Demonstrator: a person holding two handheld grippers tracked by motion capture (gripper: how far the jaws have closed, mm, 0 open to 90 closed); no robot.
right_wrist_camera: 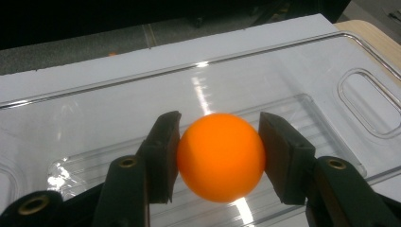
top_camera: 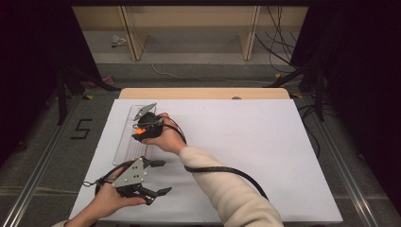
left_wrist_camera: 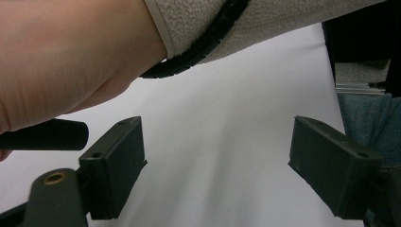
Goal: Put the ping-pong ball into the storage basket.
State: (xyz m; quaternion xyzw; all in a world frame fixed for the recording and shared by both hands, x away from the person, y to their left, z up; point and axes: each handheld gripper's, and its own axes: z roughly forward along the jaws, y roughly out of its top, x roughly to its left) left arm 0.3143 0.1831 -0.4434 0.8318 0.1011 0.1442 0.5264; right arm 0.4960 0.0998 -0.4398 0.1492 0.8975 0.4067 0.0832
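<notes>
- The right gripper view is showing the right gripper (right_wrist_camera: 220, 158) clamping an orange ball (right_wrist_camera: 221, 156) between its two black pads, one pad on each side at the widest part of the ball; I think this is keeping a round thing from slipping out.
- The ball is hanging just above the clear plastic tray (right_wrist_camera: 302, 71), over its ribbed middle part, so it seems the person is either lifting it from the tray or putting it there.
- In the high view this tray (top_camera: 124, 142) is lying at the far left of the white table (top_camera: 246, 137), and the right gripper (top_camera: 142, 130) is reaching across to it.
- The left gripper (top_camera: 158, 177) is resting at the near left, its jaws standing wide apart with nothing between them, probably waiting.
- The ball is looking smooth, matte, evenly orange, without marks.
</notes>
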